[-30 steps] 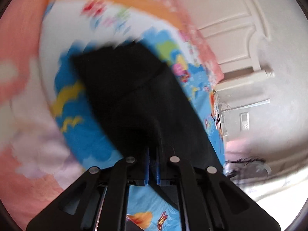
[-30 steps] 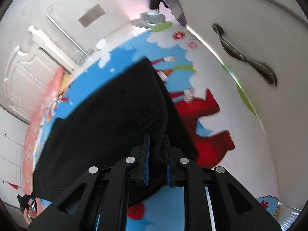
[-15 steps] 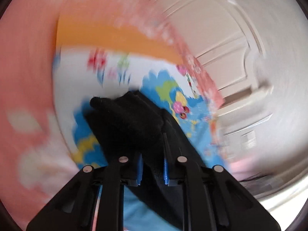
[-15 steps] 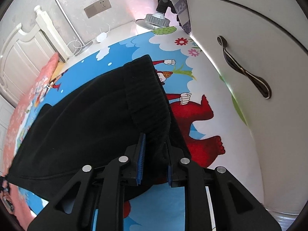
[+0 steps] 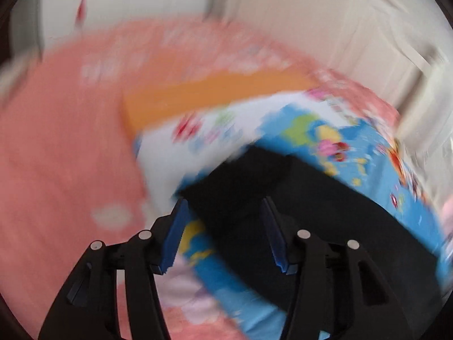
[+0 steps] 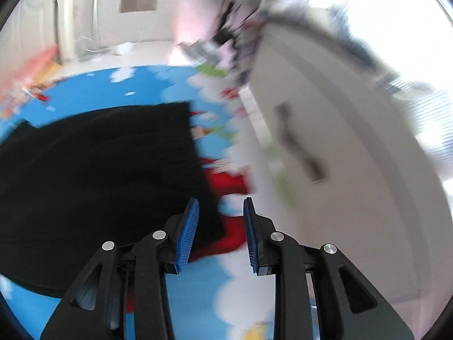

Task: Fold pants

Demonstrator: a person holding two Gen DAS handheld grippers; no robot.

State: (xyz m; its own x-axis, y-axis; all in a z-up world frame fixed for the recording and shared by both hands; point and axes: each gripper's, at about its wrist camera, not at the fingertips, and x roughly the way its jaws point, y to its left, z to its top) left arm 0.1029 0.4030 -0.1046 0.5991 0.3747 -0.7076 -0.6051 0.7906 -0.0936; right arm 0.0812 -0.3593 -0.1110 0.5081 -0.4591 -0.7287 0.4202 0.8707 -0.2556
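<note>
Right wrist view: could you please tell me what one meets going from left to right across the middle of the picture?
Black pants → cartoon-print play mat, its red figure showing just past the pants' edge → white cabinet door with its dark handle.

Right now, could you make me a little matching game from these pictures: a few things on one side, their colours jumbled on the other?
Things:
1. pants
2. gripper pads
3. pillow
4. blanket

Colours:
a. orange
b. pink
c. black
d. blue

Pairs: 1-c, 2-d, 3-a, 4-b
</note>
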